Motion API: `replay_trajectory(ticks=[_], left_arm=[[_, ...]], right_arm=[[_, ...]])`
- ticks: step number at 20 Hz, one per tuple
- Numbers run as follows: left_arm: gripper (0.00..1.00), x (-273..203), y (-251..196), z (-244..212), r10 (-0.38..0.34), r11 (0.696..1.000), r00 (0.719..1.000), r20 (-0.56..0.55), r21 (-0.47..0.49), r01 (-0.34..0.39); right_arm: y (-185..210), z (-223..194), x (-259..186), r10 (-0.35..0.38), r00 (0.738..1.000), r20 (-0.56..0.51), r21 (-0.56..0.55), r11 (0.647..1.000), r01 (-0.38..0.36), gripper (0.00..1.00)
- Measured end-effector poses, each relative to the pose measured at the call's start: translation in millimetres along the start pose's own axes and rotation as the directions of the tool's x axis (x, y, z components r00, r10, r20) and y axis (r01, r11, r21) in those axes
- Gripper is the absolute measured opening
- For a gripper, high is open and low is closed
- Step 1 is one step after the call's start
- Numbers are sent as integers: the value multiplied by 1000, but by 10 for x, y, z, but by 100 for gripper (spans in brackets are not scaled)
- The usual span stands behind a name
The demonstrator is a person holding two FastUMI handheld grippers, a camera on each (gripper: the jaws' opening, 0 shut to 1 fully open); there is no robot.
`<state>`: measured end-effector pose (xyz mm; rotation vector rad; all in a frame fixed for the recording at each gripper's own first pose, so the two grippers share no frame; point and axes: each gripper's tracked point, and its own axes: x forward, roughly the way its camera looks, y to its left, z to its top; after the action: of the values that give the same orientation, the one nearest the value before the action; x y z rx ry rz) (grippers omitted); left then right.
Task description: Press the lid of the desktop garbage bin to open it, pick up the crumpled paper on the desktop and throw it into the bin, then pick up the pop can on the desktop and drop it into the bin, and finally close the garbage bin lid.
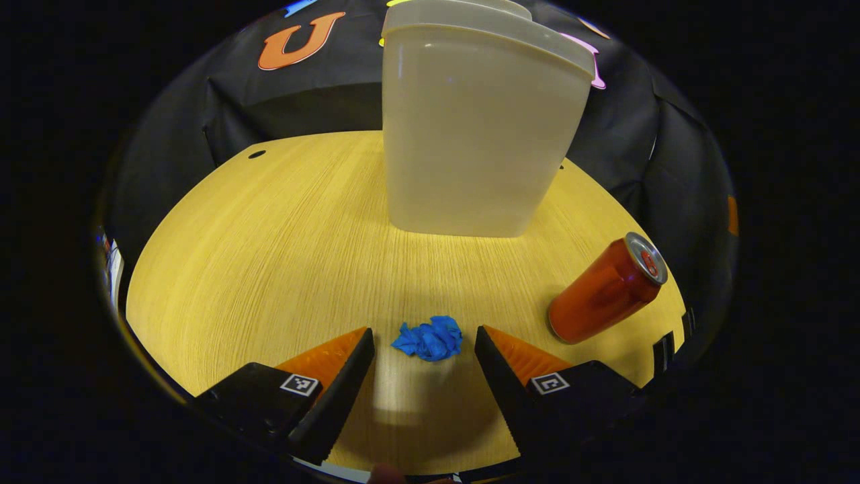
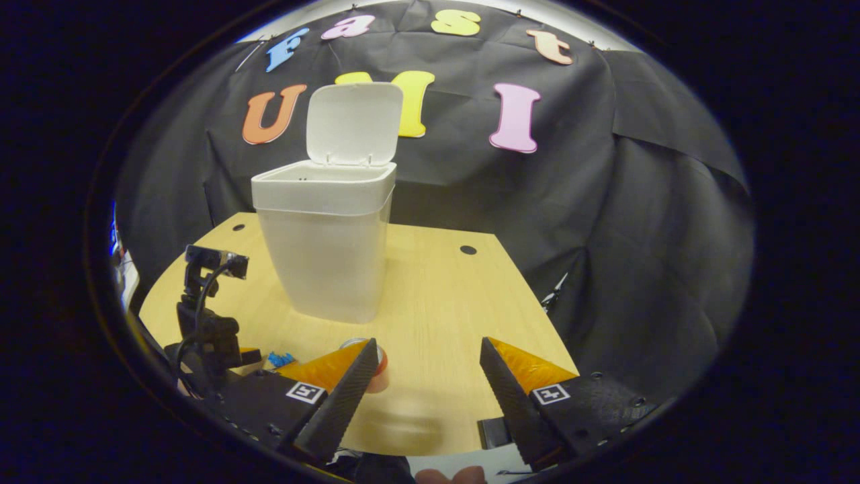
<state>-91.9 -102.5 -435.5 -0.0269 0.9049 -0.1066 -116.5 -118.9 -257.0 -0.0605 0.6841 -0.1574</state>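
The white bin (image 2: 327, 242) stands at the back of the wooden desktop (image 2: 443, 316) with its lid (image 2: 354, 124) swung up. In the left gripper view the bin (image 1: 474, 128) rises straight ahead. A crumpled blue paper (image 1: 430, 339) lies on the desk just ahead of my left gripper (image 1: 424, 336), which is open and low over the table, the paper between its fingertips. A red pop can (image 1: 608, 289) stands to the right of it. My right gripper (image 2: 428, 351) is open and empty, held above the desk's near edge, with the can's top (image 2: 379, 366) behind its left finger.
In the right gripper view the left gripper's body and cable (image 2: 205, 323) sit at the lower left, with a bit of the blue paper (image 2: 281, 359) beside it. Two round holes (image 2: 468, 250) mark the desk's far part. Black cloth surrounds the desk.
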Motion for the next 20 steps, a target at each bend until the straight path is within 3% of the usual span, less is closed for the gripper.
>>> replay_trajectory(ticks=[5,9,14,17,20], left_arm=[[85,55,-26,-23,-3,1000,1000,-10,15,3],[67,79,30,-23,5,999,1000,-20,53,-4],[42,93,130,-7,13,1000,1000,-13,23,-12],[34,92,161,6,2,1000,1000,1,19,-2],[33,32,203,119,14,1000,1000,26,24,-15]], right_arm=[[51,-100,-31,13,1000,-18,-48,999,-13,96],[41,-161,-40,13,999,-33,-26,1000,-14,94],[33,-185,-35,6,999,-43,-18,1000,-7,98],[40,-223,-38,10,999,-45,-39,999,-12,96],[63,-250,-30,22,999,-48,-40,999,-23,96]])
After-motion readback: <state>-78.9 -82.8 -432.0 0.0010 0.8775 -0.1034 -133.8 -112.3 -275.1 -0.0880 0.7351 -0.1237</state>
